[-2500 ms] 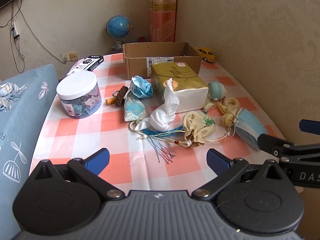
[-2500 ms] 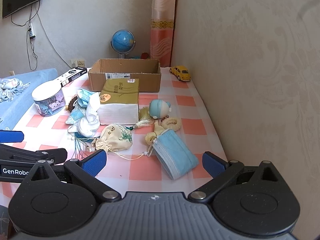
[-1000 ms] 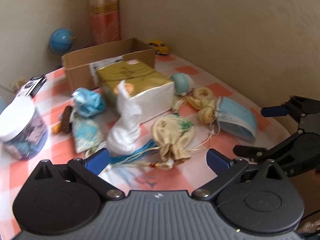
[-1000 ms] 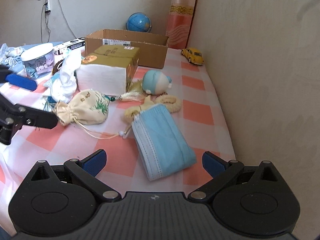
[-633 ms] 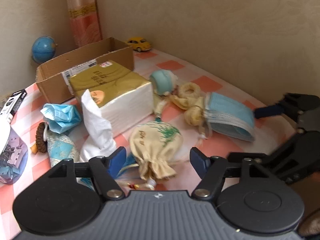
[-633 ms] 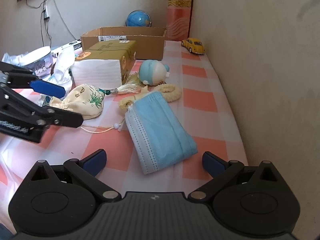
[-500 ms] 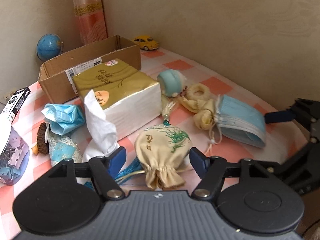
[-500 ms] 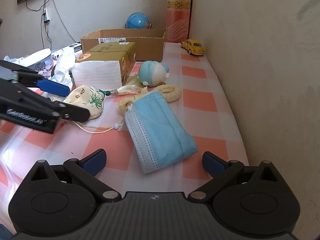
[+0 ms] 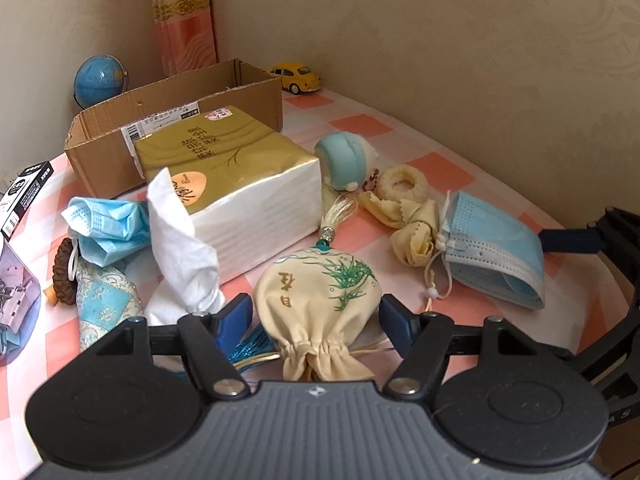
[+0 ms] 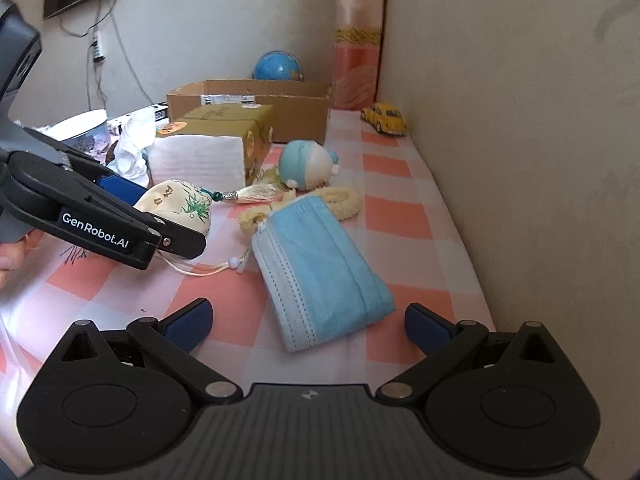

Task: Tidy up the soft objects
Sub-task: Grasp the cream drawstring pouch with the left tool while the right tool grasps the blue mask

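The cream drawstring pouch sits between the left tongs, its gathered neck running under the tool body; whether the pads press it cannot be told. The clear plastic jar is cut by the frame's left edge. Printing on the gold tissue pack is too small to read

Both grippers are matte black with blue finger pads and silver pivot screws. The left gripper carries white "GenRobot.AI" lettering.
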The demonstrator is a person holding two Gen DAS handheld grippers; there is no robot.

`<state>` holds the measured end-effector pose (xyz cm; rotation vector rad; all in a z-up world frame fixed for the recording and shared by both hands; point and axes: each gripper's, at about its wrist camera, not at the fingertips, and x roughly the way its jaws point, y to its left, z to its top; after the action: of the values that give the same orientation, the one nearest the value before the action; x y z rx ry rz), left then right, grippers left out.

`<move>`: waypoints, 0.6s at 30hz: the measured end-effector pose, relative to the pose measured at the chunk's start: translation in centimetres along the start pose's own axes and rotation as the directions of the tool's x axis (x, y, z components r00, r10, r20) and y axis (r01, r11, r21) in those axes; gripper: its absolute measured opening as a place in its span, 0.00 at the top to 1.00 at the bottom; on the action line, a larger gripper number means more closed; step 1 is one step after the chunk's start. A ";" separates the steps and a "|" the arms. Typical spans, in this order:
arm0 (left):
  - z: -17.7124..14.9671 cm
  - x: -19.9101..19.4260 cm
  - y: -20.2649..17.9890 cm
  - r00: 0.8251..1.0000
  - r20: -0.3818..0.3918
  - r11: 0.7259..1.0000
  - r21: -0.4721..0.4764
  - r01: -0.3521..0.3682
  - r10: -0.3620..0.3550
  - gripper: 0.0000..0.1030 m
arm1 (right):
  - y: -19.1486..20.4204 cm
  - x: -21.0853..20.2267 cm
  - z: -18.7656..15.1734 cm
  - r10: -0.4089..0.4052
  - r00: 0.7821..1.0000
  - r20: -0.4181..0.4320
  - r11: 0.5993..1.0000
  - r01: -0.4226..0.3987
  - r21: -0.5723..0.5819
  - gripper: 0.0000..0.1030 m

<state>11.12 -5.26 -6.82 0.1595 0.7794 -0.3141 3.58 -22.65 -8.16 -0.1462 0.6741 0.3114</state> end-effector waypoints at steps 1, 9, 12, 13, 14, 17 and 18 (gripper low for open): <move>0.0 0.0 0.0 1.000 0.000 1.000 -0.001 0.000 0.000 0.33 | 0.2 0.1 0.2 -0.007 1.000 0.000 1.000 0.007 -0.023 0.00; 0.1 0.0 0.1 1.000 -0.003 1.000 -0.016 0.005 -0.005 0.33 | 0.1 1.3 2.2 0.021 1.000 0.014 0.997 -0.020 -0.070 0.02; 0.1 0.0 0.2 1.000 -0.004 1.000 -0.021 0.009 -0.009 0.33 | 0.4 1.6 2.5 0.014 1.000 -0.005 0.995 -0.015 -0.099 0.14; 0.1 0.0 0.2 1.000 -0.005 1.000 -0.024 0.010 -0.011 0.33 | 0.5 1.6 2.5 0.018 1.000 -0.012 0.995 -0.019 -0.100 0.18; 0.1 0.0 0.2 1.000 -0.006 1.000 -0.025 0.010 -0.010 0.34 | 0.5 1.6 2.4 0.024 1.000 -0.015 0.995 -0.025 -0.097 0.18; 0.1 0.0 0.2 1.000 -0.007 0.999 -0.030 0.016 -0.016 0.37 | 0.5 1.3 2.4 0.027 0.999 -0.028 0.996 -0.029 -0.088 0.26; 0.1 -0.1 0.2 1.000 -0.008 0.999 -0.028 0.016 -0.016 0.37 | 0.6 1.3 2.4 0.021 0.999 -0.036 0.996 -0.024 -0.088 0.28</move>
<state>11.18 -5.07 -6.70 0.1281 0.7936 -0.3175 5.75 -21.27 -7.14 -0.2285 0.6975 0.3615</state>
